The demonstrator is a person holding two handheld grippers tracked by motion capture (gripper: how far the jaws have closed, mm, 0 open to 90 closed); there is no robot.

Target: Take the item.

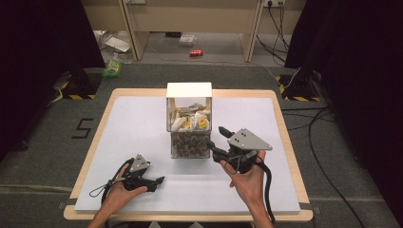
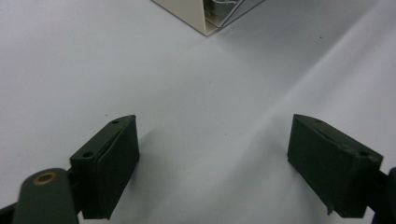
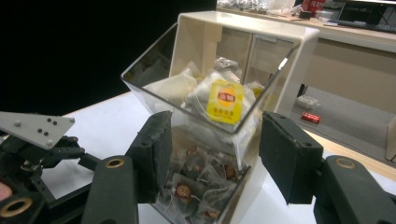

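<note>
A cream-white tea-bag dispenser (image 1: 189,118) with clear front bins stands upright near the middle of the counter (image 1: 138,123), on its white sheet, a little toward the far edge. Its upper bin (image 3: 210,100) is tipped open toward the person and is heaped with tea bags, among them one with a yellow label (image 3: 225,101); the lower bin (image 3: 201,186) holds darker, round-labelled tea bags. The right tongs (image 1: 219,142) sit just beside the dispenser's front right corner, raised off the counter in the person's right hand (image 1: 247,180) and pointing toward the box. In the right gripper view their two black jaws stand spread on either side of the lower bin's front, below the tilted upper bin, with nothing pinched between them; whether either pad touches the clear plastic I cannot tell. The left tongs (image 1: 154,182) rest low over the near left part of the counter in the left hand (image 1: 121,190), well apart from the dispenser and pointing to the right. In the left gripper view their jaws are spread wide over bare white sheet, gripping nothing, with a corner of the dispenser at the top edge.
</note>
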